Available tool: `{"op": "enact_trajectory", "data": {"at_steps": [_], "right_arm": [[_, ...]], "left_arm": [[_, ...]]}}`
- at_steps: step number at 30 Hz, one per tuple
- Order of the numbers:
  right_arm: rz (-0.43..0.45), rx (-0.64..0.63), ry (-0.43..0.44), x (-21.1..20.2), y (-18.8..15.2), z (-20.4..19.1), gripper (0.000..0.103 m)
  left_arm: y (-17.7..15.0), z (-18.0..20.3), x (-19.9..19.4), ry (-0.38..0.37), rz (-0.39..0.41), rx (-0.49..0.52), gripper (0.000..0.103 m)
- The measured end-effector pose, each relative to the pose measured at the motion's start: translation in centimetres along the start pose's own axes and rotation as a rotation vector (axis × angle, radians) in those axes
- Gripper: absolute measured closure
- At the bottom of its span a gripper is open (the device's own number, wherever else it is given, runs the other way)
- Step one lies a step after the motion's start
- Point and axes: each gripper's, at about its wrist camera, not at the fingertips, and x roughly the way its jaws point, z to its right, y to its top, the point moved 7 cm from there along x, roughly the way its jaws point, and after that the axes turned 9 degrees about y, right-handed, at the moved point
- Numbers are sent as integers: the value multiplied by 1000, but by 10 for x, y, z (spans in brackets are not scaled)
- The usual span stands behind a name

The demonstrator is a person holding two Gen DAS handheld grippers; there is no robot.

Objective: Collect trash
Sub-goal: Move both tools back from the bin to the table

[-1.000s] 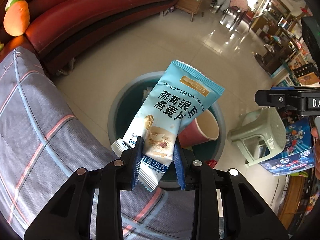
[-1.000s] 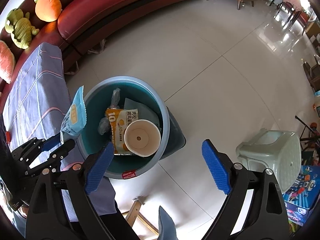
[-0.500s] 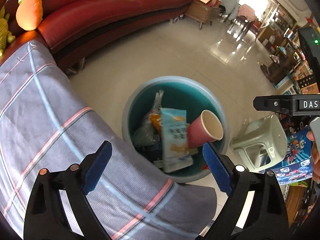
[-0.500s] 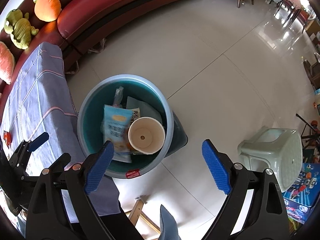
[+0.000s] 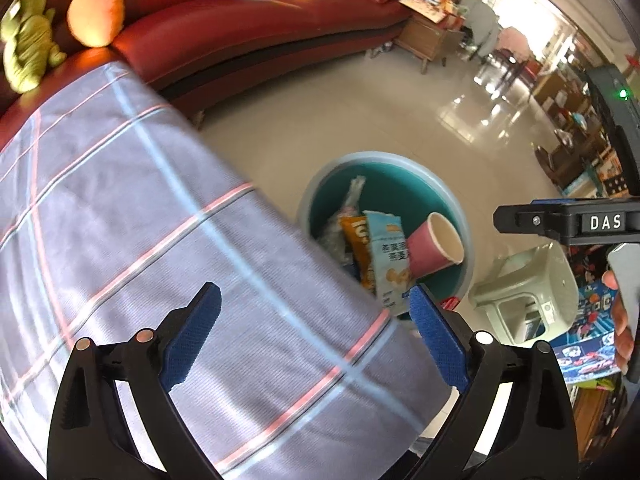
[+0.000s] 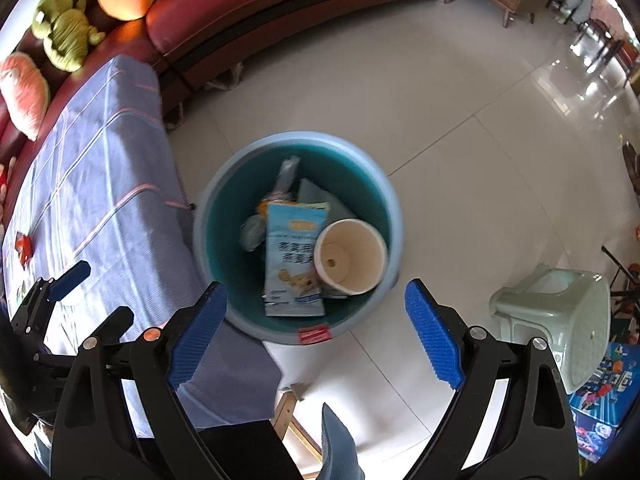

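Observation:
A round blue bin [image 6: 224, 200] stands on the tiled floor beside the table; it also shows in the left wrist view [image 5: 400, 158]. Inside lie a light blue snack packet [image 6: 294, 264] [image 5: 386, 256], a pink paper cup [image 5: 434, 246] [image 6: 350, 256], an orange wrapper [image 5: 354, 240] and a clear wrapper. My left gripper [image 5: 316, 336] is open and empty above the table's corner, left of the bin. My right gripper [image 6: 316, 340] is open and empty, held above the bin's near rim. The left gripper also shows at the left edge of the right wrist view [image 6: 86, 294].
A blue-grey checked cloth [image 5: 120, 220] covers the table. A small red scrap [image 6: 23, 245] lies on it. A red sofa [image 5: 240, 28] with plush toys curves behind. A pale green stool [image 6: 560, 316] and a toy box [image 6: 600, 412] stand right of the bin.
My left gripper opened and dropped the light blue packet into the bin, then drew back left over the table. My right gripper stayed open above the bin.

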Motion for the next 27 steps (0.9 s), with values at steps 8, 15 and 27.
{"op": "enact_trajectory", "data": {"at_steps": [8, 15, 27], "right_arm": [[-59, -119, 57, 25, -23, -74, 16], [-89, -231, 106, 45, -46, -151, 16], [-180, -400, 153, 72, -117, -289, 16]], "left_arm": [[-44, -67, -36, 88, 12, -59, 8], [-97, -142, -64, 180, -1, -149, 8], [-185, -253, -118, 257, 35, -272, 8]]}}
